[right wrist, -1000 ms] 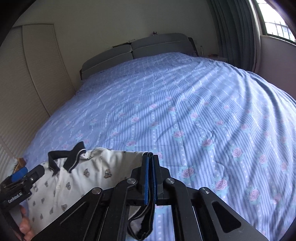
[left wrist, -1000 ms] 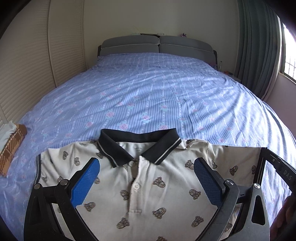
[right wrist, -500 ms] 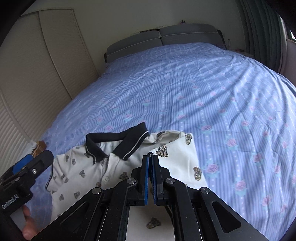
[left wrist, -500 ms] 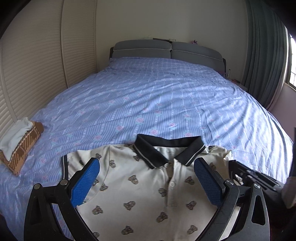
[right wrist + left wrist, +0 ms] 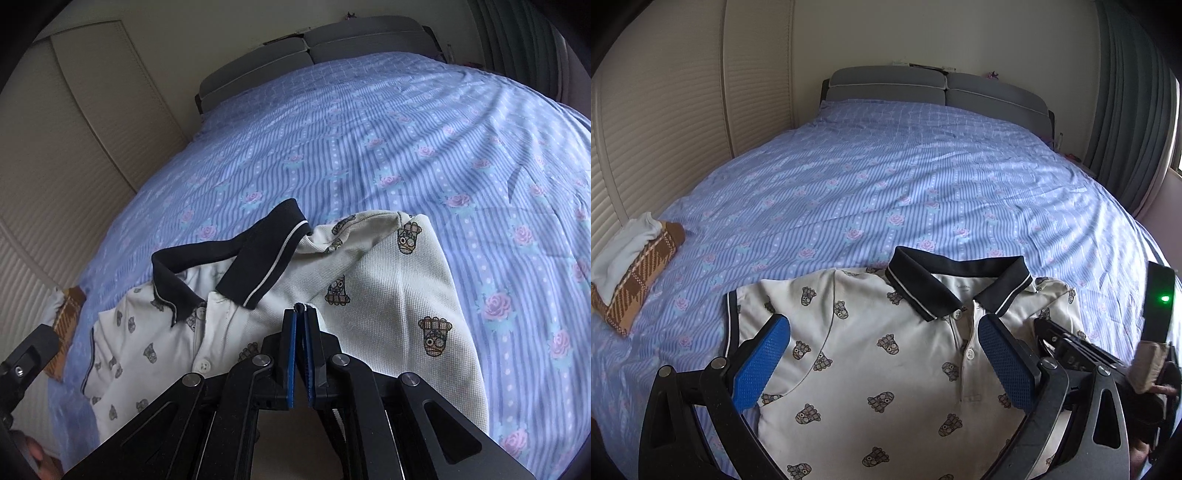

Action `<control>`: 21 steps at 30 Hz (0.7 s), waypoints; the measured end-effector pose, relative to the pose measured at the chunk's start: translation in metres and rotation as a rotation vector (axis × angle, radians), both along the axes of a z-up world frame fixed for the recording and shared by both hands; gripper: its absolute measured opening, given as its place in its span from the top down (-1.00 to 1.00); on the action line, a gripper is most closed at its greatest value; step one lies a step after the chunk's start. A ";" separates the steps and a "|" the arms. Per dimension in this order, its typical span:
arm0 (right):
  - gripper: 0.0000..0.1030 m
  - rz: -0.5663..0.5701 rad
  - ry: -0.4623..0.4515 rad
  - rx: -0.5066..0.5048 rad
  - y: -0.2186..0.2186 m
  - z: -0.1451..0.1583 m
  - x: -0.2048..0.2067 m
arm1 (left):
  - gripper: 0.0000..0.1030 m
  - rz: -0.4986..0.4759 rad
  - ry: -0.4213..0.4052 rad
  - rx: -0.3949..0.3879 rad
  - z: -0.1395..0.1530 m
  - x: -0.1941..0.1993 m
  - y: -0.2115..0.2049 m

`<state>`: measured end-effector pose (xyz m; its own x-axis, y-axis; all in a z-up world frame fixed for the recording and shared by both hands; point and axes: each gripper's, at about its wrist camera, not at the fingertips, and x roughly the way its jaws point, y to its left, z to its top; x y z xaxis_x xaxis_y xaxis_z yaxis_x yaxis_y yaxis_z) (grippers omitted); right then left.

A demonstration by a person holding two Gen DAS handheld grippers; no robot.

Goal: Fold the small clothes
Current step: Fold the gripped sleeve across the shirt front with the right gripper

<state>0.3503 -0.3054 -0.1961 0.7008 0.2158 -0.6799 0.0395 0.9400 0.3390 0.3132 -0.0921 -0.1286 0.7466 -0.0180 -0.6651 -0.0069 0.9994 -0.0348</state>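
A small cream polo shirt point(image 5: 894, 350) with a bear print and a black collar point(image 5: 923, 284) lies face up on the bed. My left gripper point(image 5: 882, 365) is open and hovers over its chest, holding nothing. My right gripper point(image 5: 300, 317) is shut on the shirt's sleeve edge; the right side of the shirt point(image 5: 399, 295) is folded over onto the body. The right gripper also shows at the right edge of the left wrist view point(image 5: 1071, 350).
The bed has a blue striped sheet with roses point(image 5: 923, 177) and a grey headboard point(image 5: 934, 88). A brown plaid tissue box point(image 5: 631, 269) lies at the bed's left edge, beside louvred wardrobe doors point(image 5: 665, 110). Curtains point(image 5: 1130, 92) hang at the right.
My right gripper has carried the right sleeve inward over the shirt's body, so the right side is now folded. My left gripper has drifted left and stayed open.
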 end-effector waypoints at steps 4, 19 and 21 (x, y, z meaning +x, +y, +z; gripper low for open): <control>0.80 -0.030 -0.047 -0.044 -0.006 0.019 -0.030 | -1.00 -0.014 0.008 -0.009 -0.003 -0.003 -0.002; 0.80 -0.028 0.026 -0.147 -0.016 -0.004 -0.095 | -1.00 -0.070 0.008 0.040 -0.010 -0.025 -0.017; 0.79 -0.025 0.075 -0.123 -0.018 -0.017 -0.093 | -1.00 -0.068 0.010 0.040 -0.011 -0.025 -0.015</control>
